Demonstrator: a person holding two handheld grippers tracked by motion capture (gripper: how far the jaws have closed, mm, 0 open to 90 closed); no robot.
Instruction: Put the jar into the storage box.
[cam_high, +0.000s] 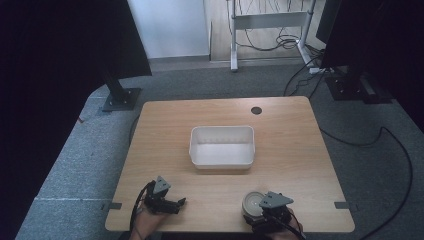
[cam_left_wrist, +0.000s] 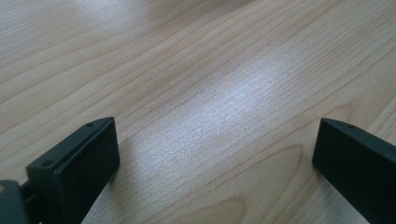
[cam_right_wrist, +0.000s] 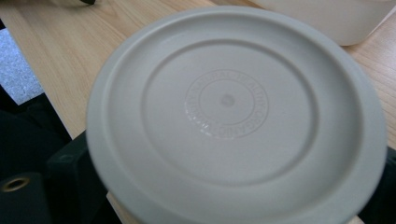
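With the white plastic bin (cam_high: 222, 146) sitting empty at the centre of the wooden table (cam_high: 295, 150), I judge nothing is delivered yet. At five o'clock my right gripper (cam_high: 270, 212) has its jaws flanking a round lidded container (cam_right_wrist: 236, 116), seemingly clamped; at seven o'clock my left gripper (cam_left_wrist: 215, 158) rests spread apart, holding nothing.

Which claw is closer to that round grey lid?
The right claw: its jaws sit on either side of the round lid. The left claw rests open on bare table, well off to the lid's left.
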